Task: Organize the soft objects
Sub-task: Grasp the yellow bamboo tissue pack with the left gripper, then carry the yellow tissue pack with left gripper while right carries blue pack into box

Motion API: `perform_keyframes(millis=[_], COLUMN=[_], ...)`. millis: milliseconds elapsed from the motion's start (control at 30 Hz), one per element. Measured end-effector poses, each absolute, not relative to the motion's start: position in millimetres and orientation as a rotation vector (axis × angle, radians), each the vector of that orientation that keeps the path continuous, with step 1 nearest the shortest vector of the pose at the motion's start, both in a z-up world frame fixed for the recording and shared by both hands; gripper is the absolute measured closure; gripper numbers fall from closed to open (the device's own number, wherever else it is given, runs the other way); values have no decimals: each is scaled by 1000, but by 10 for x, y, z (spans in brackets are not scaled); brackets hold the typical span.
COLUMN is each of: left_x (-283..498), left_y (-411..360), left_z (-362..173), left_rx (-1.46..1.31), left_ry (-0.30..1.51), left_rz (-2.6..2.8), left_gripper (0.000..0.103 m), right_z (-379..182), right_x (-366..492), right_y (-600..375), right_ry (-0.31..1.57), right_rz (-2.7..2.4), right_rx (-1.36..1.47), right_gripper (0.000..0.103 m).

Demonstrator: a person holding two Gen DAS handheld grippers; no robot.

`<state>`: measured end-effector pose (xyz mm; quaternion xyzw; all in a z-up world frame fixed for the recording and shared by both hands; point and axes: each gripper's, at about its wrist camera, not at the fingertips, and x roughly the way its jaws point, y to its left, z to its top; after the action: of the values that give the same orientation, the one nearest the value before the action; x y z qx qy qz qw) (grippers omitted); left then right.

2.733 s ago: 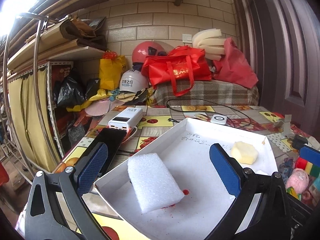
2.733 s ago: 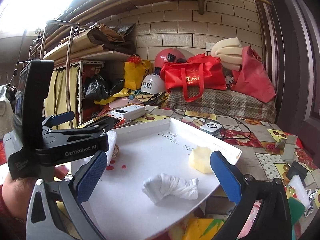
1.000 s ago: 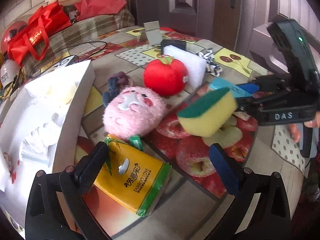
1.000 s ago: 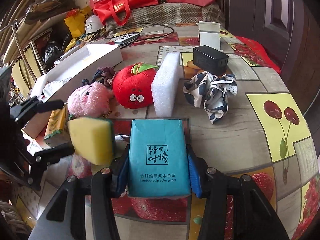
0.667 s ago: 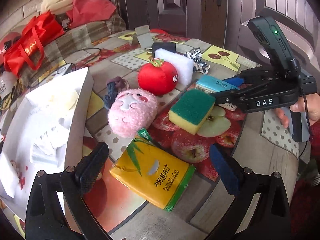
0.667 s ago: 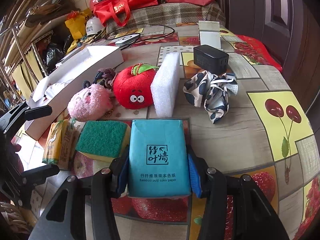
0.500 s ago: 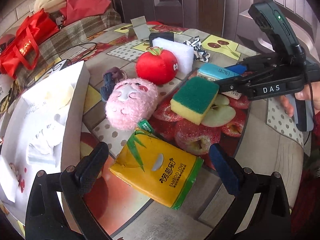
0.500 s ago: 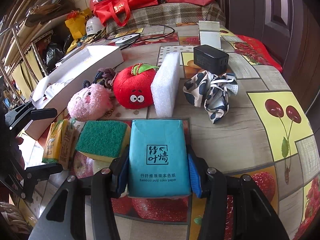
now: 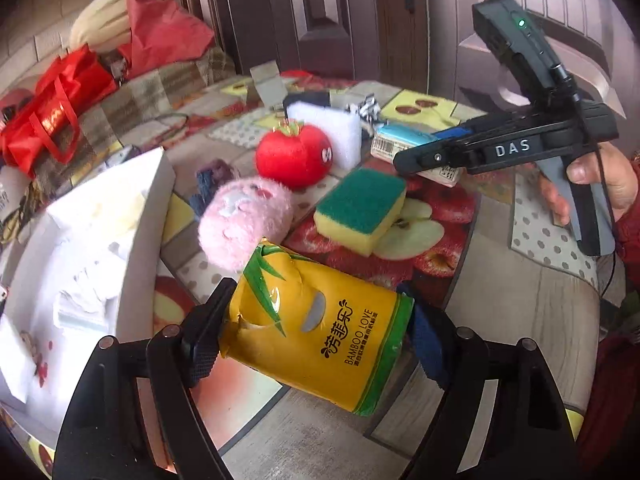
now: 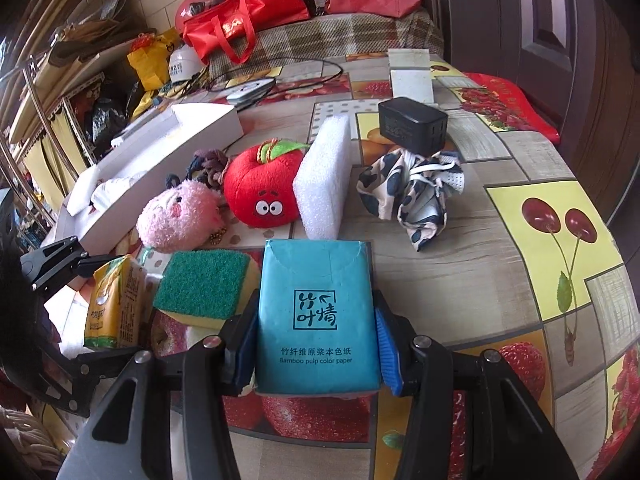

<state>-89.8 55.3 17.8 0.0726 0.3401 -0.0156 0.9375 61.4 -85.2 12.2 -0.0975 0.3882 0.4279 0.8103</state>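
I am closing my left gripper (image 9: pixel 316 334) on the yellow tissue pack (image 9: pixel 320 330); its jaws have just been narrowing and are now pressing the pack's two ends, with the pack tilted and its near corner hiding part of the right pad. The wrapper is reading "BAMBOO LOVE" beside larger Chinese characters I am not making out fully.

My right gripper (image 10: pixel 316 344) is clamping the blue tissue pack (image 10: pixel 316 316) by its sides, jaws partway closed on it. That pack is showing "Bamboo pulp color paper" under a square logo and a line of Chinese text. From the left view, the right gripper's body is reading "DAS", and my hand (image 9: pixel 596 184) on its handle is being cut off at the frame edge.

Just left of the blue pack, the green-and-yellow sponge (image 10: pixel 204 286) is lying on the table (image 10: pixel 480 248). Beyond the sponge are sitting the pink plush (image 10: pixel 180 216), the red apple plush (image 10: pixel 264 190) and the white foam block (image 10: pixel 324 184). The white tray (image 10: pixel 160 160) is standing left of the plush toys; its contents are looking blurred.
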Motion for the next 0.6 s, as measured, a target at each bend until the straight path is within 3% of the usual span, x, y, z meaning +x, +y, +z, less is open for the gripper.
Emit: perform_keyframes(millis=[233,400,600], left_x=[-1497,-1708,-1850], left_y=[894,1194,1386], left_z=[497,542,524], left_rx=[78,26,0], left_ry=[342,289,284], left_rz=[211,345,409], left_gripper=[22,21,21], right_z=[450,617,627], right_x=[440,151,-18], right_y=[-1270,-1188,-857], right_ry=[556,321,270], right_rz=[855,810,870], right_rx=[4,-22,-113], right_gripper=[53,53,53])
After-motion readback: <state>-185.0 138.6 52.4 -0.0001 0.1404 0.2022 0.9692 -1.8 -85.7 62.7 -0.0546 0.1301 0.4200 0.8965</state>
